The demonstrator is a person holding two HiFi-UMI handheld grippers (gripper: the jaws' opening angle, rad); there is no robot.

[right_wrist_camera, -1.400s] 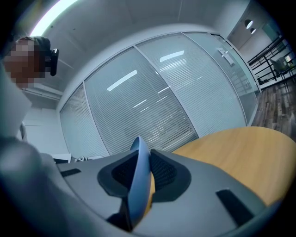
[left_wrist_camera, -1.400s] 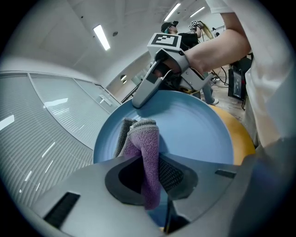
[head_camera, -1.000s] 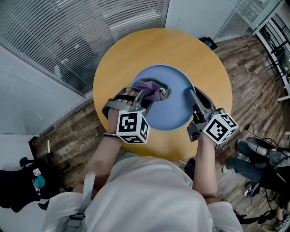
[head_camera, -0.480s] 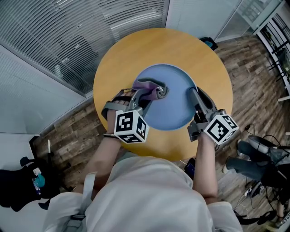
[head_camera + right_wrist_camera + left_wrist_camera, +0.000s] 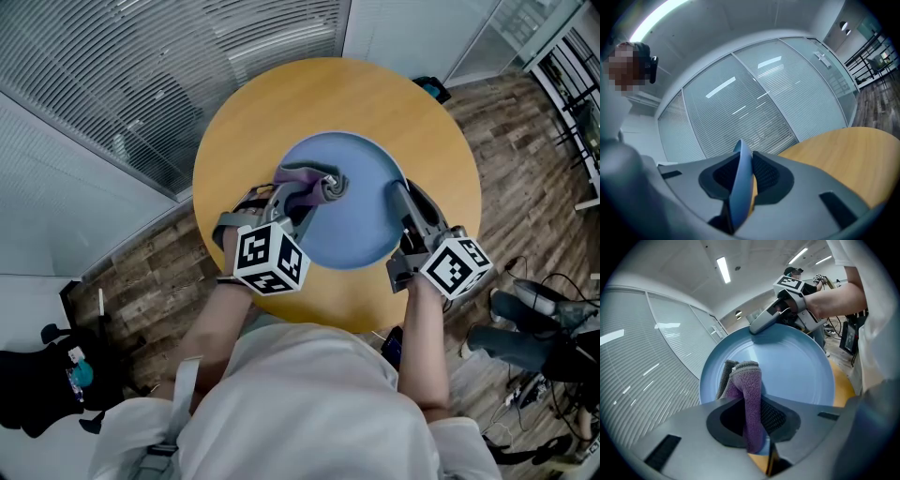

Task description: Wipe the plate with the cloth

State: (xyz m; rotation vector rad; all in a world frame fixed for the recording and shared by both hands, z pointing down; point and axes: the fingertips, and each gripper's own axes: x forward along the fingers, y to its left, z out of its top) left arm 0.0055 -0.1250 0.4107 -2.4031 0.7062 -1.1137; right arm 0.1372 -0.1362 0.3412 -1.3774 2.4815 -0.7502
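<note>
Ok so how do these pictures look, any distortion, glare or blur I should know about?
Head view: sharp and evenly lit across the plate. Left gripper view: heavy fisheye with dark corners, bright ceiling strip lights, the cloth in the left tool crisp. Right gripper view: same fisheye bowing the blinds, and the plate's rim in the right tool looks soft up close.

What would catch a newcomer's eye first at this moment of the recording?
The blue plate at the centre of the round wooden table stands out first. The left gripper holds a bunched purple cloth on the plate's left part. The right gripper is clamped on the plate's right rim.
</note>
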